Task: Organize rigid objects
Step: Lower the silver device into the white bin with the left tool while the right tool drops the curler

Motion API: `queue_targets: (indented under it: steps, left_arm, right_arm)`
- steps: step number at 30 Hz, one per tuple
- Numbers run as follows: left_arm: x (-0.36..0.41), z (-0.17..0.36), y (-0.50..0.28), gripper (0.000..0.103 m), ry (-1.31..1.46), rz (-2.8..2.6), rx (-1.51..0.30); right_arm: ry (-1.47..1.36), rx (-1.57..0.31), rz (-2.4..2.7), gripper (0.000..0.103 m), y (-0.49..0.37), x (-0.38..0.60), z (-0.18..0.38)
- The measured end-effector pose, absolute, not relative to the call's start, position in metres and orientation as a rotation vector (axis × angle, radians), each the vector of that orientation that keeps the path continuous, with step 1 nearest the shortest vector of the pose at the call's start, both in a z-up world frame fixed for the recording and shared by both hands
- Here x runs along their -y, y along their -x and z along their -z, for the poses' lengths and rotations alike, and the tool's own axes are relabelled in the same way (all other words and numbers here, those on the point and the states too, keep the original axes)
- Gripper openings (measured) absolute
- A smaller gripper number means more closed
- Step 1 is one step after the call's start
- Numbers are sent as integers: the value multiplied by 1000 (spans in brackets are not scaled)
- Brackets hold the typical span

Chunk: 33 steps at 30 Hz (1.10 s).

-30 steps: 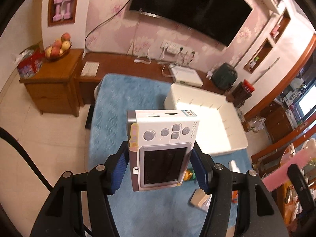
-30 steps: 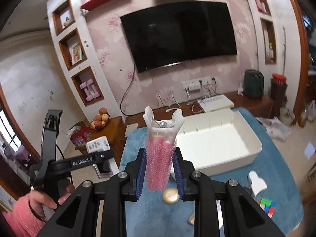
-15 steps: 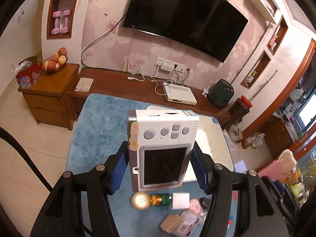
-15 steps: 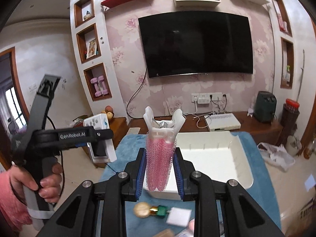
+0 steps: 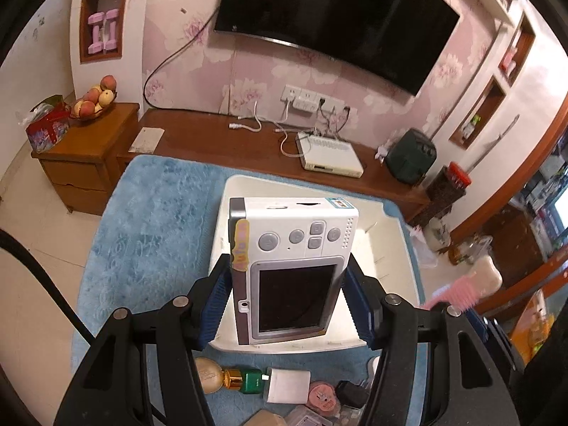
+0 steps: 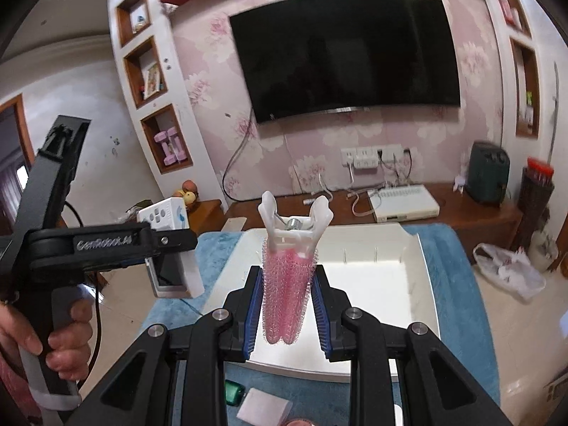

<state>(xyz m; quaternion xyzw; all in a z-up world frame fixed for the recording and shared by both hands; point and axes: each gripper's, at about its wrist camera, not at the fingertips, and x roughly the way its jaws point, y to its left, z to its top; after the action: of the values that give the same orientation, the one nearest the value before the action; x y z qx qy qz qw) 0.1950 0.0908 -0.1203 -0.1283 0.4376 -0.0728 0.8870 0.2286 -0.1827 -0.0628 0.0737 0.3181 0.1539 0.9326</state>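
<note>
We hold two items at once, one per hand, both carried over the white tray [image 5: 397,248] so each can be set down inside it.

Left gripper [image 5: 287,305]: blue ribbed pads clamped on the two long sides of the small camera [image 5: 291,269], screen toward the lens, upright. We judge the side grip was chosen because those flanks are flat and parallel, and it keeps the screen and buttons untouched. Body is hard white plastic, boxy, rounded corners, glossy dark screen, grey round buttons, a yellow-pink sticker along its 9 o'clock edge.

Right gripper [image 6: 288,305]: jaws nearly together, pinching the pink bristly clip [image 6: 288,294]. The spiny pink part sits between the pads; the smooth white forked handle with its metal spring stands up at 12 o'clock. The bristles look slightly yielding, so the narrow squeeze seems sensible.

Tray: smooth rigid plastic, shallow walls, apparently empty, on a plush blue rug [image 5: 149,220]. Loose items remain on the rug at 6 o'clock of the tray.
</note>
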Motion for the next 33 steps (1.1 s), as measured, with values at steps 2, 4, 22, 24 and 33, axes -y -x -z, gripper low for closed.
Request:
queue_targets:
  steps: [2, 4, 22, 24, 33]
  left_arm:
    - [-81, 127, -201, 64, 238, 152, -934]
    - [-72, 135, -206, 64, 219, 152, -957]
    - [-40, 191, -236, 64, 121, 115, -1150]
    - [-40, 193, -236, 64, 123, 112, -1158]
    - [-45, 162, -229, 78, 105, 107, -1051]
  right_arm:
    - [-168, -672, -312, 28, -237, 189, 72]
    - [-184, -697, -303, 28, -245, 195, 83]
    - [-331, -907, -255, 35, -295, 229, 150]
    - [-338, -913, -255, 48, -296, 229, 151]
    - [-336, -871, -255, 68, -292, 228, 138]
